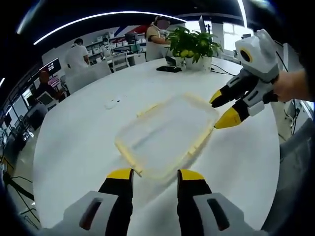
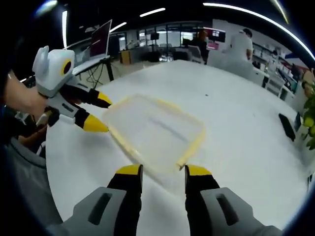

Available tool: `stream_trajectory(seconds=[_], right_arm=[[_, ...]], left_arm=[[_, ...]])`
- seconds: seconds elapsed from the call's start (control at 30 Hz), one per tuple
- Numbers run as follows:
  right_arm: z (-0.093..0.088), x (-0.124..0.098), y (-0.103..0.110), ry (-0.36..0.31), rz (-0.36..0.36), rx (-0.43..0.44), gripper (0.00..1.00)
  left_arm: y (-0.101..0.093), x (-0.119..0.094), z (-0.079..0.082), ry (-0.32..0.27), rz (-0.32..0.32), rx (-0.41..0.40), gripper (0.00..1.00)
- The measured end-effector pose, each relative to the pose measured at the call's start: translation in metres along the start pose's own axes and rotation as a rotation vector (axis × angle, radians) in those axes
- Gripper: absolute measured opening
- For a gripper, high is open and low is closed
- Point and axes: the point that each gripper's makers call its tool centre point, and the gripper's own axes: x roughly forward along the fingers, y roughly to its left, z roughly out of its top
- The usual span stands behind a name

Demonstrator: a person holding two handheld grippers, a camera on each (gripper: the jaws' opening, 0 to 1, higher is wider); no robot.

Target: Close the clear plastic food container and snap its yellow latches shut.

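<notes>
just beyond open jaws, container (image 1: pixel 165 135)

The left gripper view looks down from close over one short side of the container (image 1: pixel 165 135) on the white table (image 1: pixel 78 147). The right gripper view faces it from the opposite side (equally near). Both views share the container (image 2: pixel 155 132) and table.
</notes>
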Motion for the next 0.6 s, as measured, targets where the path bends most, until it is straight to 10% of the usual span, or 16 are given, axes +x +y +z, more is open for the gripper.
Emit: stream_trajectory(seconds=[0.6], right_arm=[[0.004,-0.026,0.006,-0.024,-0.045,0.059,0.38]], left_arm=[[-0.003,-0.038,0.002,-0.056,0.042,-0.115,0.34]])
